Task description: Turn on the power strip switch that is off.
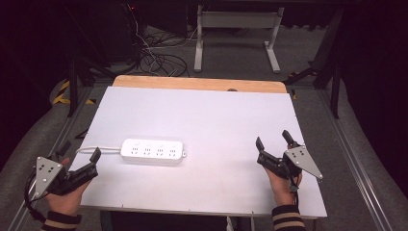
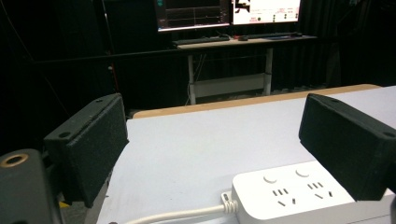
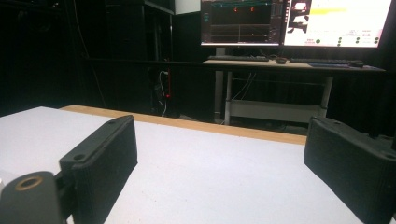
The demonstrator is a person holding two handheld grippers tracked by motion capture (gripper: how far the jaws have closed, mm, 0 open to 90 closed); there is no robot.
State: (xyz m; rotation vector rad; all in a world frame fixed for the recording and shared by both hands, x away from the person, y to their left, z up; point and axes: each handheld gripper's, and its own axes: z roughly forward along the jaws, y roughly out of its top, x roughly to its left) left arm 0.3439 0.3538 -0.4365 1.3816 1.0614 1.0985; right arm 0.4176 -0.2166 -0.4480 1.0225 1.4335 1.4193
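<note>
A white desk [image 1: 216,120] with a wooden strip along its far edge carries a white power strip [image 1: 153,151], which lies flat in the left half, nearer the near edge than the far one. The strip shows four socket groups and a row of round buttons; its white cord [image 1: 98,149] runs off toward the left edge, where its end is hidden behind the left tongs [image 1: 89,161]. In the left gripper view the power strip [image 2: 299,193] is cut off by the bottom of the frame and partly covered by the right-hand jaw.

The left tongs hover at the near left corner, jaws spread wide and empty, only one tip clearly made out from above. The right tongs [image 1: 274,142] sit near the right edge, jaws also apart with nothing between them. Beyond the desk, monitors [image 3: 294,23] glow on a second table; their contents are too small to read.
</note>
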